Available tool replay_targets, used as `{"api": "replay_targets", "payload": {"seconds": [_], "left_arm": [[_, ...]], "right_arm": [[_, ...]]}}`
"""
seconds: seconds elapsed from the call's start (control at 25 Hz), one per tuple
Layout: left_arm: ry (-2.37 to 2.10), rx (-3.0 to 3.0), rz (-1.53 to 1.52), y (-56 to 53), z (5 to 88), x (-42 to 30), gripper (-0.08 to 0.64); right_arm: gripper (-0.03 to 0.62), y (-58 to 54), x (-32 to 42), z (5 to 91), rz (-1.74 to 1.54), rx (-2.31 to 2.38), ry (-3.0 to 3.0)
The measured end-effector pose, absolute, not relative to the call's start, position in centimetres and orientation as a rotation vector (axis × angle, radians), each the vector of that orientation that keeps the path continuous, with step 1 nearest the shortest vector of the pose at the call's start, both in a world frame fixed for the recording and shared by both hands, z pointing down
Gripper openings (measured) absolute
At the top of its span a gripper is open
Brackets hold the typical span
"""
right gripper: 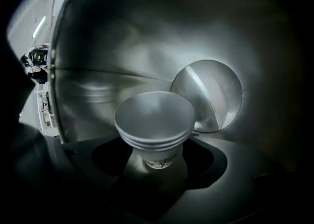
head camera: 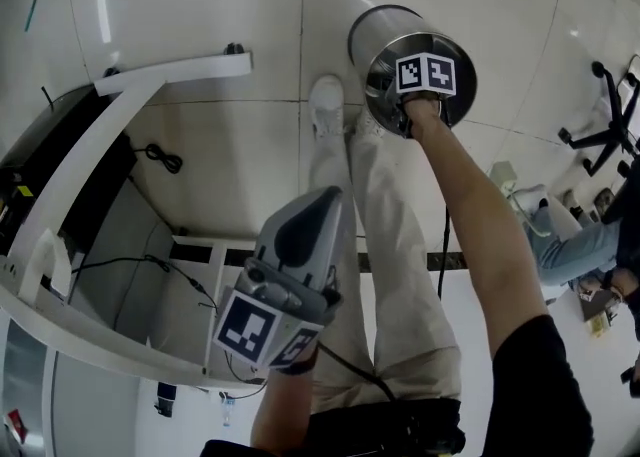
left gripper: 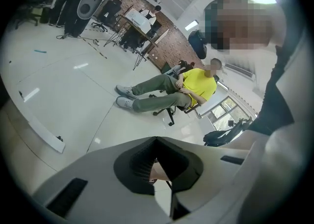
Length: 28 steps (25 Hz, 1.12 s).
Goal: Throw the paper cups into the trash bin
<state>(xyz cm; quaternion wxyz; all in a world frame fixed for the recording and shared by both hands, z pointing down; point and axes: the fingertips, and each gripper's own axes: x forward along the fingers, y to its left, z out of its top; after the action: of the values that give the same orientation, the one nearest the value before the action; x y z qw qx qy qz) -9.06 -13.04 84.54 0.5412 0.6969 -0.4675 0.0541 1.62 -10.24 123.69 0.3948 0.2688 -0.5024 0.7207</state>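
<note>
A shiny metal trash bin stands on the pale floor just beyond my shoes. My right gripper reaches down into it; in the head view only its marker cube shows at the bin's mouth. A stack of nested white paper cups sits between its jaws, held at the base with the mouth facing the bin's inside wall. Another paper cup lies on its side deeper in the bin. My left gripper hangs over my legs, well short of the bin, with its jaws together and nothing between them.
A white desk with cables beneath stands at the left. An office chair and a seated person's legs are at the right. The left gripper view looks across the floor at a person in a yellow shirt on a chair.
</note>
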Motion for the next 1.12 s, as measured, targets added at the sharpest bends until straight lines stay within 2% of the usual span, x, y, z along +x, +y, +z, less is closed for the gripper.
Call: {"api": "replay_targets", "payload": {"seconds": [0.36,0.48,0.68,0.8,0.84,0.92,0.96,1.0,1.12], "left_arm": [[-1.109,1.581,0.081,-12.6,86.6,-9.7,0.003],[-1.109,1.589,0.061,-12.9,85.8,-9.9,0.003],[-1.075,1.641,0.098,-13.7,84.2,-9.2,0.003],[-1.055,1.701,0.104,-14.2,82.0,-8.8,0.003],[-1.041,1.732,0.103,-14.3,80.9,-8.5,0.003],[-1.007,1.795,0.114,-14.6,78.8,-7.6,0.003],[-0.99,1.825,0.126,-14.7,77.8,-7.1,0.003],[-0.974,1.852,0.139,-14.8,77.0,-6.6,0.003],[-0.941,1.918,0.164,-15.4,74.1,-5.5,0.003]], "right_arm": [[0.331,-10.8,1.4,129.6,1.907,0.806,-1.27],[0.376,-10.7,1.4,129.1,1.919,0.824,-1.277],[0.372,-11.0,2.7,125.6,1.934,0.898,-1.321],[0.318,-12.3,3.1,122.4,1.922,0.95,-1.417],[0.276,-12.7,3.1,121.0,1.908,0.958,-1.472],[0.089,-13.4,2.6,117.6,1.843,0.947,-1.613],[0.03,-13.6,2.3,116.0,1.799,0.933,-1.681],[0.006,-13.7,1.9,114.4,1.758,0.912,-1.74],[0.005,-12.3,1.2,110.1,1.607,0.812,-1.842]]}}
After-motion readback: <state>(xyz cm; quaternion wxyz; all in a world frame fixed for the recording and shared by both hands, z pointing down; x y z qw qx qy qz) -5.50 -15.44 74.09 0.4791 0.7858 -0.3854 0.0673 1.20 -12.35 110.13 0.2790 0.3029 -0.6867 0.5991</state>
